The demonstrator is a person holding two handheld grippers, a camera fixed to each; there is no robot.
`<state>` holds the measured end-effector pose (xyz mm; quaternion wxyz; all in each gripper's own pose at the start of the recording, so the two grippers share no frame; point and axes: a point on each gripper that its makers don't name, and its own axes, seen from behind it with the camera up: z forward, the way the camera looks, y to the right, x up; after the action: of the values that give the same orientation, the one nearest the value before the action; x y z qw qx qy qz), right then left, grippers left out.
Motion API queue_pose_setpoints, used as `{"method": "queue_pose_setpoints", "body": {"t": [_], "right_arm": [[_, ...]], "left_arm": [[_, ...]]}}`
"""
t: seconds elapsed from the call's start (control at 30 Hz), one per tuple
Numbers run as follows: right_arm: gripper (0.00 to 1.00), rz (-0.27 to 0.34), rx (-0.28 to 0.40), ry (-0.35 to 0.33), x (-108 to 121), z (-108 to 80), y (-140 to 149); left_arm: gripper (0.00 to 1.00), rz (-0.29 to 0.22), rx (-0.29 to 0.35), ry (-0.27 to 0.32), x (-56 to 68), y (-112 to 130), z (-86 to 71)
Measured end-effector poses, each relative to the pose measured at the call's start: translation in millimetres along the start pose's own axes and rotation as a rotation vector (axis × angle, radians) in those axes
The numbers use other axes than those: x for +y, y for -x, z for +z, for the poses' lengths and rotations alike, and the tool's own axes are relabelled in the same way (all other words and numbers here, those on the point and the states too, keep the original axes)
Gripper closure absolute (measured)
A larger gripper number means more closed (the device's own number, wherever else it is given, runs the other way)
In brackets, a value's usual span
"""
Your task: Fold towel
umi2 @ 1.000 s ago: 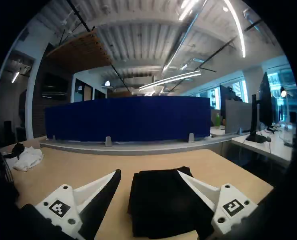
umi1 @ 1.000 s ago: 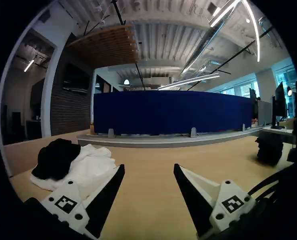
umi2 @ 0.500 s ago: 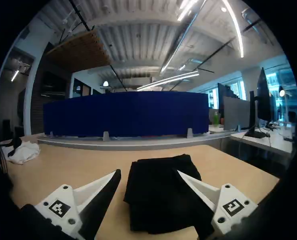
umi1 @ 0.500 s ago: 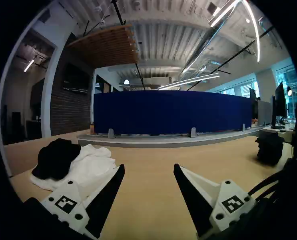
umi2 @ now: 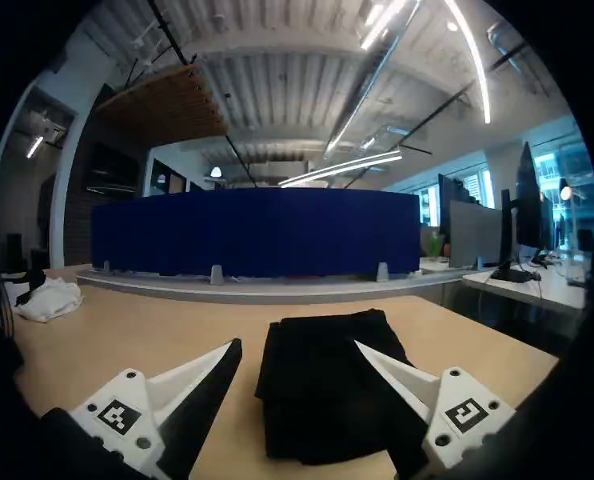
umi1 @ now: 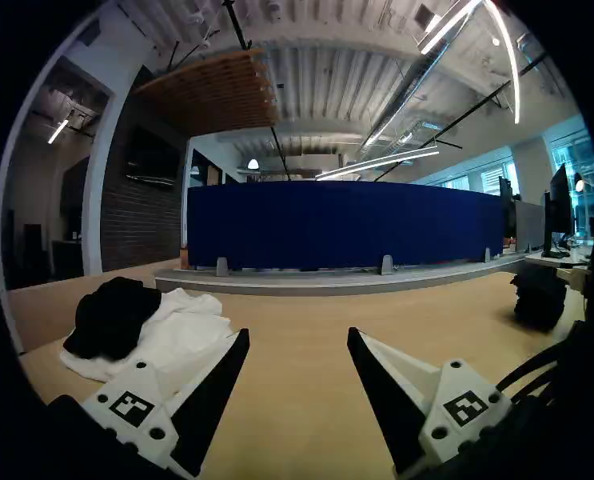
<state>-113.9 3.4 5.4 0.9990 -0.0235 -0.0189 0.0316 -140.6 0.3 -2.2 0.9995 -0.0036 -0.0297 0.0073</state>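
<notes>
Towels are lying on the desk [umi1: 312,320], three: folded black towel [umi2: 320,384], crumpled black towel [umi1: 113,316], white towel [umi1: 183,334]; left hand-held gripper [umi1: 297,336] and right hand-held gripper [umi2: 297,344] are gaping, empty.

No legible word, brand, number or sign is showing in either view. The only printed marks are black-and-white coded squares [umi1: 131,406], which are carrying a block pattern and no letters. In the left gripper view, the left hand-held gripper [umi1: 297,330] is bearing two of them, one on the white base of each finger, the second [umi1: 465,406] sitting on the opposite side. In the right gripper view, the right hand-held gripper [umi2: 297,342] is bearing a like pair [umi2: 119,416], again one per finger base.
</notes>
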Motion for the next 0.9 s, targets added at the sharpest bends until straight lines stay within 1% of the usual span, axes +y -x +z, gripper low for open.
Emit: {"method": "queue_pose_setpoints", "body": {"t": [0.3,0.6,0.9], "right_arm": [[0.01,-0.007,0.012,-0.009,-3.7,-3.8,-0.4],[0.01,-0.004,0.012,-0.025,-5.2,-3.0,0.0],[0.00,-0.006,0.013,-0.024,-4.0,-0.6,0.0]], "left_arm": [[0.09,0.000,0.000,0.000,0.0,0.1,0.1],[0.09,0.000,0.000,0.000,0.4,-0.2,0.2],[0.09,0.000,0.000,0.000,0.8,0.6,0.1]]}}
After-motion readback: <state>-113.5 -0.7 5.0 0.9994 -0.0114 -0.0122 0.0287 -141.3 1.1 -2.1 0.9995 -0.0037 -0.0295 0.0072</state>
